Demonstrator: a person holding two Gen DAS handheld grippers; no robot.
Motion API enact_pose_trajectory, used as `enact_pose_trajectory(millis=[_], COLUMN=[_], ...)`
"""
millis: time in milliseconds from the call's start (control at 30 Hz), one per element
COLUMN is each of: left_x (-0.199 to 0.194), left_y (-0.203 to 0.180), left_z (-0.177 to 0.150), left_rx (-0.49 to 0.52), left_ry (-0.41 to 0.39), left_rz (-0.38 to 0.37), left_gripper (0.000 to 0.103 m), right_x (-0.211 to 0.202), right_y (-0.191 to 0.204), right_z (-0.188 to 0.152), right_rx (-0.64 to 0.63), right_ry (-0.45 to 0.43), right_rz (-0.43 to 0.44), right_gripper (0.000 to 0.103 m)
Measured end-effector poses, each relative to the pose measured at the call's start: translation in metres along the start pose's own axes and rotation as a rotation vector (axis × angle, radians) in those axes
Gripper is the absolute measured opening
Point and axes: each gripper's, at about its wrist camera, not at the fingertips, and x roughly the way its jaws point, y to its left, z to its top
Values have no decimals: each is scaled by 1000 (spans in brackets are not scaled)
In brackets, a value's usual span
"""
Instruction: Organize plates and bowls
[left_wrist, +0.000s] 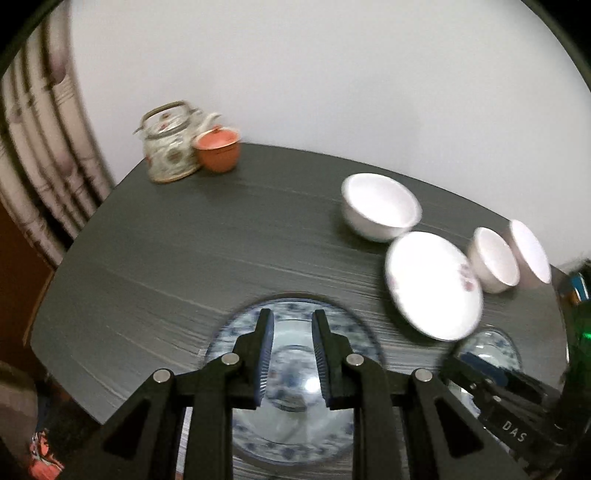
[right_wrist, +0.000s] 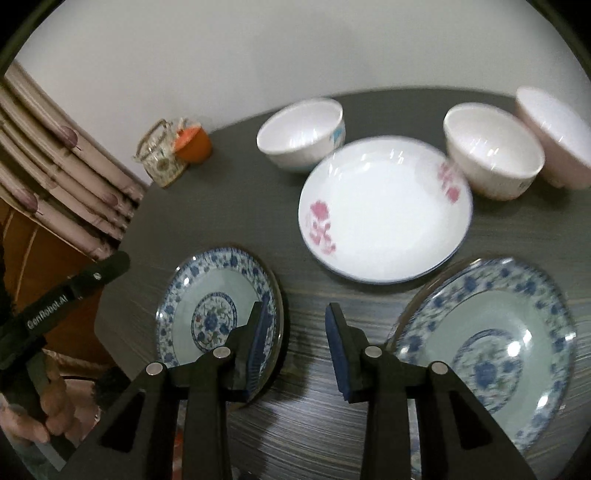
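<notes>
You are holding the left gripper (left_wrist: 291, 354) low over the left blue-patterned plate (right_wrist: 221, 306), with its fingers (left_wrist: 264, 354) narrowly parted and gripping nothing. The right gripper (right_wrist: 295, 350) is hovering over bare worktop (right_wrist: 303, 424) between this plate and the right blue-patterned plate (right_wrist: 487, 343); its fingers (right_wrist: 341, 354) are standing wide and empty.

The left plate is lying at the near edge of the worktop, so I think a push from the fingers could slide it off. The glaze is looking slippery, and a pinch on the thin rim may slip. The white flowered plate (right_wrist: 384, 210) is lying very close to the bowls, so lifting it carelessly could knock them.

I am counting three plates: two blue-patterned, one white. There are three bowls: the rear bowl (right_wrist: 301, 134), the middle bowl (right_wrist: 493, 151) and the pink bowl (right_wrist: 554, 136). There is also one teapot (right_wrist: 160, 157) and one orange cup (right_wrist: 194, 144).
</notes>
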Motion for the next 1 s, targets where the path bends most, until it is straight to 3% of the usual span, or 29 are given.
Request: enact_pose_trajectory(millis=[167,500,700,867,1000], left_x=[-11,-17,-7,6,16], left_y=[-49,-122,-129,-131,-133], left_z=[-3,-17,-28,-36,-44], left_rx=[68,172,133,107,88], left_ry=[6,51,113,151,193], left_rz=[-51,-79,-132,-85,-95], left_gripper=[22,22,22,22,25], right_x=[-33,-87,-101,-107,-106], right_y=[-9,-57,-90,-114,-133], right_z=[1,-6,-10,-17,-21], right_rx=[-20,32,74,111,127], right_ry=[-57,-127,-121,-112,-86], right_rz=[-16,-36,-62,-66,-72], right_gripper=[32,36,36,36,36])
